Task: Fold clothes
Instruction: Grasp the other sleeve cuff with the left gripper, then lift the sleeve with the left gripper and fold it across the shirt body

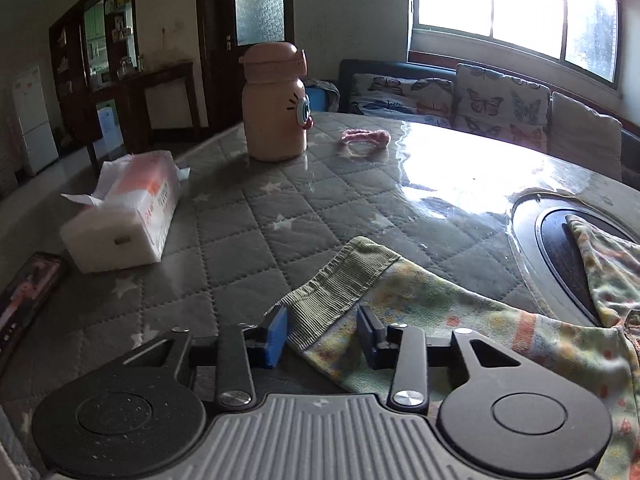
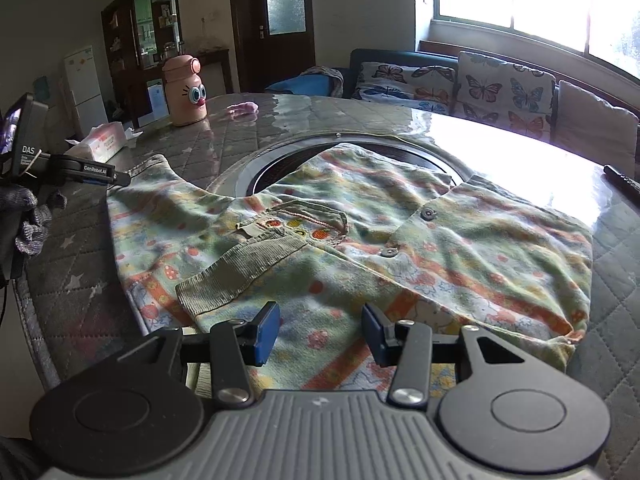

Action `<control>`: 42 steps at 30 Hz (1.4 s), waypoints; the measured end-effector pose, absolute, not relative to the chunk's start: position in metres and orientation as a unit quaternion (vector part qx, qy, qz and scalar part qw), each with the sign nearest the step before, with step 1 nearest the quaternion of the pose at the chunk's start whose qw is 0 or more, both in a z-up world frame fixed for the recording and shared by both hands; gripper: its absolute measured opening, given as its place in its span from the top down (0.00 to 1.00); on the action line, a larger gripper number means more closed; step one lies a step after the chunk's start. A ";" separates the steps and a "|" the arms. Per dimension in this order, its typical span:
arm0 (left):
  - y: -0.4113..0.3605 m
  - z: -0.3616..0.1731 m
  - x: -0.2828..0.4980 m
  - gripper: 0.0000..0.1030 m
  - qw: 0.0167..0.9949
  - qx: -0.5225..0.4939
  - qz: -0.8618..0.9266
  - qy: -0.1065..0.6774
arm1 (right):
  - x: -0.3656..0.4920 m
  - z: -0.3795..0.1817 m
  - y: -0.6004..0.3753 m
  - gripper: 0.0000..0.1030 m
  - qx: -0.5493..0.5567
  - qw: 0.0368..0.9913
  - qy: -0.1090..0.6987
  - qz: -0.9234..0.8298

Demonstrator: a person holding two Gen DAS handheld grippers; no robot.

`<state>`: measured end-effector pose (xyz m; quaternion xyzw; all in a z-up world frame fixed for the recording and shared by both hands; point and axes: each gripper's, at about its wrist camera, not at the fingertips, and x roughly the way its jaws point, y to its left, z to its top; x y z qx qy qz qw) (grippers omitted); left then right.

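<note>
A child's jacket (image 2: 360, 248) with a green and orange print lies spread on the quilted table, partly over a round dark inset (image 2: 280, 160). One sleeve is folded across its front, with the corduroy cuff (image 2: 224, 284) near me. My right gripper (image 2: 321, 334) is open just above the near hem, its blue pads (image 2: 268, 334) on either side of printed cloth. The other sleeve reaches left, and its corduroy cuff (image 1: 340, 280) lies between the open fingers of my left gripper (image 1: 323, 336). In the right wrist view, the left gripper (image 2: 116, 178) sits at that sleeve's end.
A pink bottle (image 1: 276, 104) with a cartoon face, a pink hair tie (image 1: 366, 138) and a tissue pack (image 1: 124, 212) stand farther back on the table (image 1: 240, 232). A phone (image 1: 28, 296) lies at the left edge, a dark remote (image 2: 622, 184) at the right. A gloved hand (image 2: 28, 216) holds the left gripper.
</note>
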<state>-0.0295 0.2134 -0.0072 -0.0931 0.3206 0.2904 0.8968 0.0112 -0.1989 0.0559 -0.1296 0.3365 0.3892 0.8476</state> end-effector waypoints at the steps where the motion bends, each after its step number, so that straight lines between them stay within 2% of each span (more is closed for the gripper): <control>1: 0.213 -0.007 -0.030 0.73 0.898 -0.094 0.289 0.319 | 0.010 0.056 -0.197 0.56 -0.128 0.849 0.336 0.388; 2: 0.213 -0.006 -0.030 0.80 0.898 -0.096 0.288 0.317 | 0.008 0.056 -0.195 0.56 -0.126 0.850 0.336 0.386; 3: 0.213 -0.006 -0.031 0.82 0.899 -0.099 0.287 0.315 | 0.007 0.057 -0.193 0.56 -0.125 0.851 0.335 0.384; 7: 0.215 -0.005 -0.035 0.83 0.899 -0.110 0.288 0.310 | 0.001 0.059 -0.182 0.56 -0.120 0.855 0.333 0.380; 11: 0.216 -0.006 -0.036 0.80 0.898 -0.107 0.297 0.308 | -0.003 0.059 -0.167 0.56 -0.117 0.857 0.331 0.377; 13: 0.216 -0.007 -0.036 0.70 0.897 -0.106 0.300 0.307 | -0.005 0.058 -0.157 0.56 -0.115 0.857 0.332 0.377; 16: 0.216 -0.008 -0.036 0.69 0.896 -0.109 0.304 0.306 | -0.006 0.058 -0.146 0.56 -0.113 0.858 0.332 0.376; 19: 0.216 -0.008 -0.038 0.63 0.892 -0.117 0.314 0.305 | -0.004 0.057 -0.134 0.56 -0.111 0.858 0.332 0.375; 23: 0.218 -0.010 -0.039 0.62 0.893 -0.120 0.308 0.306 | 0.000 0.060 -0.124 0.56 -0.108 0.859 0.333 0.374; 24: 0.219 -0.010 -0.039 0.63 0.893 -0.120 0.306 0.307 | 0.002 0.061 -0.122 0.56 -0.107 0.859 0.333 0.374; 25: 0.219 -0.010 -0.039 0.70 0.894 -0.123 0.303 0.308 | 0.003 0.062 -0.119 0.56 -0.106 0.860 0.332 0.373; 26: 0.220 -0.009 -0.039 0.84 0.895 -0.130 0.296 0.307 | 0.007 0.061 -0.119 0.56 -0.105 0.860 0.332 0.372; 28: 0.219 -0.005 -0.040 0.90 0.899 -0.147 0.282 0.302 | 0.014 0.060 -0.124 0.56 -0.102 0.862 0.330 0.371; 38: 0.131 0.064 -0.039 0.93 0.958 -0.138 0.122 0.219 | 0.038 0.066 -0.172 0.56 -0.055 0.878 0.321 0.351; 42: 0.083 0.071 -0.027 0.93 0.966 -0.130 0.038 0.220 | 0.045 0.069 -0.200 0.56 -0.032 0.885 0.319 0.338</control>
